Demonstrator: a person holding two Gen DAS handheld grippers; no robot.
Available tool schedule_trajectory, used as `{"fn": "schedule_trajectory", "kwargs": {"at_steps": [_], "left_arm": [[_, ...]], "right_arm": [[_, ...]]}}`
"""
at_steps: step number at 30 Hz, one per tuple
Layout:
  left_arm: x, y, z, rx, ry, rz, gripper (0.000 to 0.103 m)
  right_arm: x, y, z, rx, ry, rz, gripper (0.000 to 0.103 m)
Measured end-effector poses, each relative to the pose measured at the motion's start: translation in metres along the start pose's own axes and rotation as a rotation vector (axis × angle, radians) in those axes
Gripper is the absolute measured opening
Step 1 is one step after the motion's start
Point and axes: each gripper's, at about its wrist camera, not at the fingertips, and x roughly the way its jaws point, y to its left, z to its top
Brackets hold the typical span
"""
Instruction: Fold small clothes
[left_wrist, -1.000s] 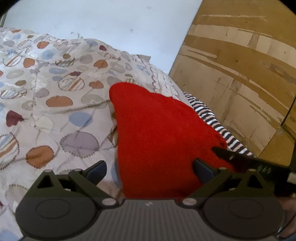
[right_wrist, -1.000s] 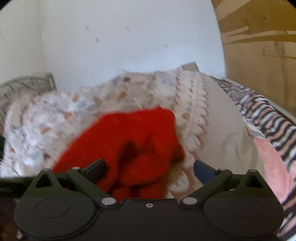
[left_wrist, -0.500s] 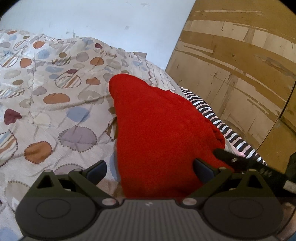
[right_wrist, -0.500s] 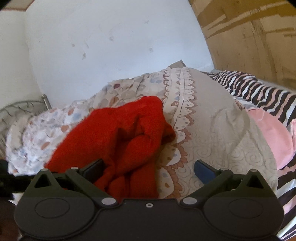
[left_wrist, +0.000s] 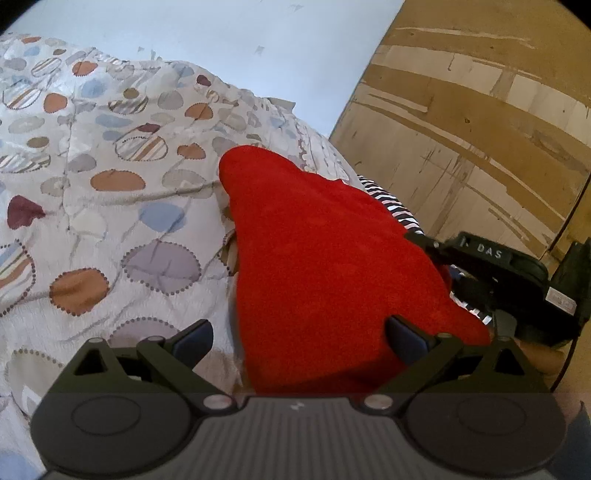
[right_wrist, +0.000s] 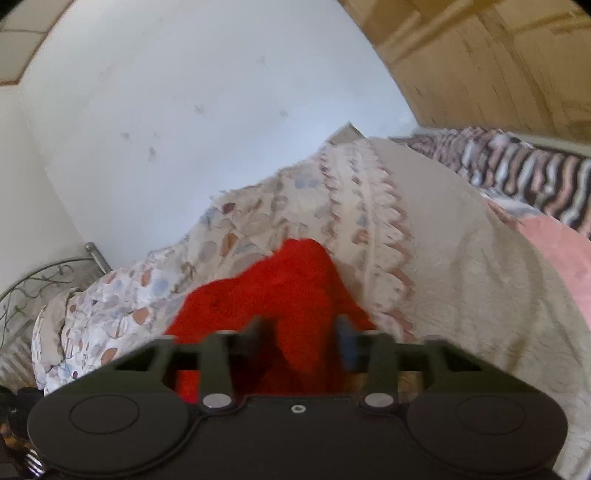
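Observation:
A red fleece garment (left_wrist: 325, 258) lies on a quilt with coloured spots (left_wrist: 110, 206). My left gripper (left_wrist: 299, 332) is open, its fingers either side of the garment's near edge. In the left wrist view the right gripper's body (left_wrist: 517, 280) sits at the garment's right edge. In the right wrist view my right gripper (right_wrist: 306, 332) has its jaws drawn close together on a bunched fold of the red garment (right_wrist: 288, 280). That view is blurred by motion.
A wooden wardrobe (left_wrist: 480, 129) stands to the right, a white wall (right_wrist: 184, 110) behind the bed. A zebra-striped cloth (right_wrist: 524, 166) and a pink cloth (right_wrist: 561, 251) lie at the bed's right side. A metal bed frame (right_wrist: 37, 280) is at the left.
My right gripper went from wide open to closed on the red garment's fold and tilted upward. My left gripper stayed open and barely moved.

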Motion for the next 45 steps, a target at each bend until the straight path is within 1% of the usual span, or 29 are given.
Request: {"fn": "schedule_trajectory", "kwargs": {"at_steps": [2,4,6,9,13,14,15,16,18,19,21,22,26,27,30,34,42,44,45], "left_arm": [[0.000,0.001,0.000,-0.003,0.001,-0.001,0.101],[0.000,0.001,0.000,-0.001,0.001,-0.001,0.101],[0.000,0.001,0.000,0.002,0.000,0.000,0.101],[0.000,0.000,0.000,-0.001,0.000,0.000,0.101],[0.002,-0.003,0.000,0.007,0.002,0.009,0.101],[0.002,-0.005,0.000,0.016,0.001,0.016,0.101],[0.002,-0.008,0.000,0.025,0.000,0.021,0.101],[0.002,-0.010,0.000,0.034,-0.002,0.029,0.101],[0.002,-0.014,-0.001,0.051,-0.009,0.044,0.101],[0.002,-0.015,-0.001,0.056,-0.011,0.049,0.101],[0.002,-0.015,-0.001,0.057,-0.012,0.053,0.102],[0.002,-0.015,-0.001,0.054,-0.012,0.053,0.102],[0.002,-0.014,-0.002,0.045,-0.015,0.055,0.102],[0.001,-0.014,-0.002,0.044,-0.017,0.056,0.102],[0.003,-0.013,-0.003,0.033,-0.017,0.047,0.102],[0.004,-0.013,-0.003,0.035,-0.014,0.039,0.102],[0.002,-0.015,0.000,0.038,-0.011,0.045,0.102],[-0.005,-0.017,0.008,0.023,-0.032,0.047,0.101],[-0.011,-0.017,0.013,0.005,-0.058,0.035,0.099]], "right_arm": [[-0.002,0.013,-0.001,-0.070,-0.041,0.012,0.030],[-0.004,0.021,-0.001,-0.114,-0.062,0.041,0.029],[-0.004,0.024,0.001,-0.131,-0.063,0.052,0.029],[0.000,0.019,0.004,-0.120,-0.057,0.047,0.029],[0.001,-0.006,0.003,-0.054,-0.030,-0.022,0.029],[0.001,-0.013,0.002,-0.029,-0.019,-0.029,0.035],[0.001,-0.020,0.001,0.004,-0.010,-0.027,0.044],[0.000,-0.026,0.000,0.035,-0.003,-0.015,0.048],[0.002,-0.033,0.001,0.063,0.007,0.010,0.060],[0.004,-0.033,0.003,0.060,0.017,0.020,0.063],[0.013,-0.033,0.007,0.044,0.034,0.038,0.072],[0.020,-0.032,0.010,0.034,0.047,0.044,0.073],[0.052,-0.028,0.017,-0.016,0.129,0.053,0.075],[0.056,-0.029,0.016,-0.025,0.137,0.053,0.074],[0.061,-0.033,0.008,-0.063,0.141,0.057,0.074],[0.062,-0.048,0.004,0.002,0.140,0.084,0.074],[0.062,-0.048,0.002,0.001,0.132,0.082,0.074],[0.062,-0.048,0.002,0.000,0.132,0.081,0.074],[0.062,-0.049,0.002,0.000,0.131,0.081,0.074]]}}
